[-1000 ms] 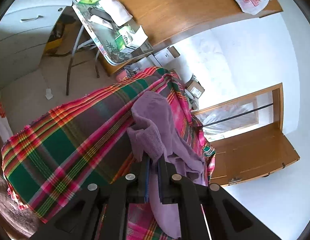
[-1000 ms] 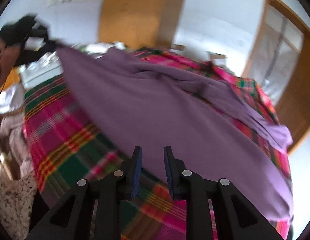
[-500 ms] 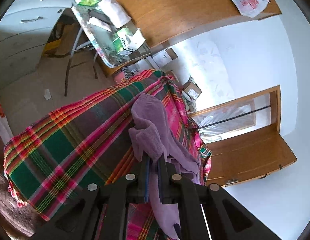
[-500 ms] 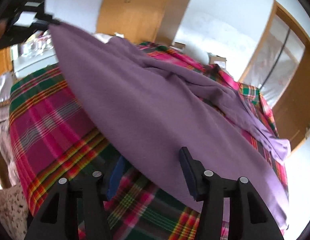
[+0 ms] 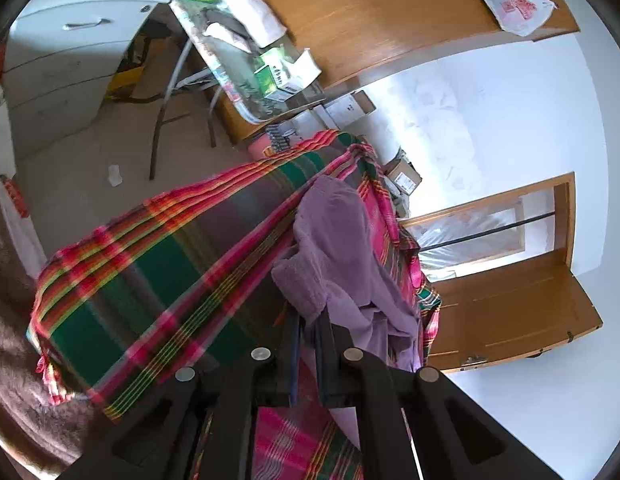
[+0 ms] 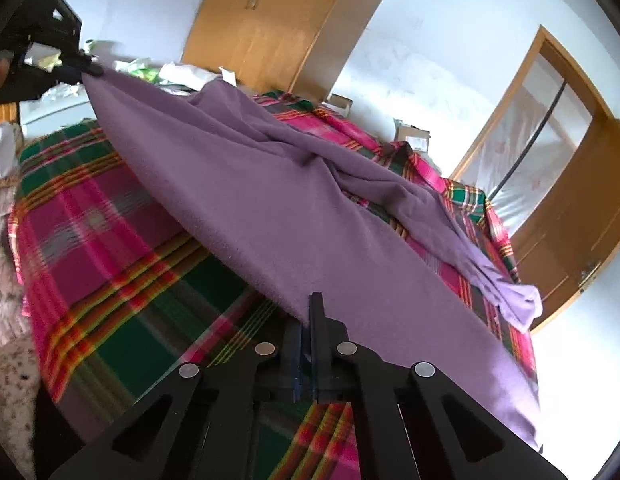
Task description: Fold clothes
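1. The left gripper [image 5: 308, 326] has its two fingers pressed together on a bunched corner of the purple cloth [image 5: 337, 248]. A thick fold of the fabric sticks up just above the tips, and more hangs down past the right finger.
2. In the right wrist view the same gripper [image 6: 86, 69] shows far off at the upper left, holding that corner up off the bed, with part of a hand behind it.
3. The right gripper [image 6: 311, 320] is also closed, pinching the near edge of the purple cloth [image 6: 310, 208]. The fingers stand with almost no gap, and the hem runs straight into them.
4. Between the two grips the edge of the cloth is pulled into a taut line, raised above the plaid blanket [image 6: 122, 264].
5. The rest of the cloth slopes down and lies across the blanket toward the far right, where a loose, creased end [image 6: 517, 304] rests near the edge of the bed.
6. The blanket, checked in pink, green and yellow, covers the whole bed [image 5: 150, 280].
7. Behind the bed stand a wooden wardrobe [image 6: 266, 28] and a wooden door [image 6: 569, 216]; a cluttered table [image 5: 250, 64] shows in the left wrist view.
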`<act>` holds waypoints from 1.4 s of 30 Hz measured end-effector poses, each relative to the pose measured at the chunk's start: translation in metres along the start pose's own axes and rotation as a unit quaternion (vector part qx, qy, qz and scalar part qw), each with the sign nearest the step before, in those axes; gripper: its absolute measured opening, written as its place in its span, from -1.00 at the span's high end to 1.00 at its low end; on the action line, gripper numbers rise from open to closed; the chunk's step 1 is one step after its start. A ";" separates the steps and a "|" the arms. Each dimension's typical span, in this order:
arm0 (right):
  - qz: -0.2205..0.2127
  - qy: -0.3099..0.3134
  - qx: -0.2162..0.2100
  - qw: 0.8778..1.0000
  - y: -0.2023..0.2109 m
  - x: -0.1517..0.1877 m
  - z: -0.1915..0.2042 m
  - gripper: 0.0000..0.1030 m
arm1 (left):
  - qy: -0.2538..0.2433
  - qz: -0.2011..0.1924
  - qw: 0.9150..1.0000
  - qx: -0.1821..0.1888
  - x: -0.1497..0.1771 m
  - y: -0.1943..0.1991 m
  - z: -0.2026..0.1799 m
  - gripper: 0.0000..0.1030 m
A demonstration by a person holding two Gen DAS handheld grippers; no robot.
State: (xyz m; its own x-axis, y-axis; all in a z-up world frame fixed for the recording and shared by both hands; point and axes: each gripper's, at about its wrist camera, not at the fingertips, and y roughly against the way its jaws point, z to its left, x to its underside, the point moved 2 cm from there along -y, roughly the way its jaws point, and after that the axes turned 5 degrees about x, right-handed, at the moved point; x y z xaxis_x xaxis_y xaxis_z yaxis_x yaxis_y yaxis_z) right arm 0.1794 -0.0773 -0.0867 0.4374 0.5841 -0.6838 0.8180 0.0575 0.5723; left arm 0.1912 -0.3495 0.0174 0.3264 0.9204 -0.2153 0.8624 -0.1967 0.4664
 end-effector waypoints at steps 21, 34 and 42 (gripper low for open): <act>0.093 0.006 -0.108 0.990 -0.021 0.001 -0.009 0.73 | -0.038 0.033 0.996 -0.075 0.005 0.023 0.019 0.57; 0.102 -0.018 -0.200 0.974 0.012 -0.057 -0.074 0.62 | -0.108 0.005 0.992 -0.063 -0.059 0.014 -0.054 0.51; 0.077 -0.033 -0.146 0.986 -0.015 -0.104 -0.130 0.62 | -0.183 0.050 0.979 -0.072 -0.086 -0.057 -0.118 0.43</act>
State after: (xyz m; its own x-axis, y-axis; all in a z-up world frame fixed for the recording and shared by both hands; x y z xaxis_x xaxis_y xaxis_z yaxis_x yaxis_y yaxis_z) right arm 0.0729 -0.0337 0.0352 0.5795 0.5508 -0.6006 0.6010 0.2089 0.7715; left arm 0.0682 -0.3774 0.1106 0.5460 0.7115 -0.4423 0.7643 -0.2067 0.6109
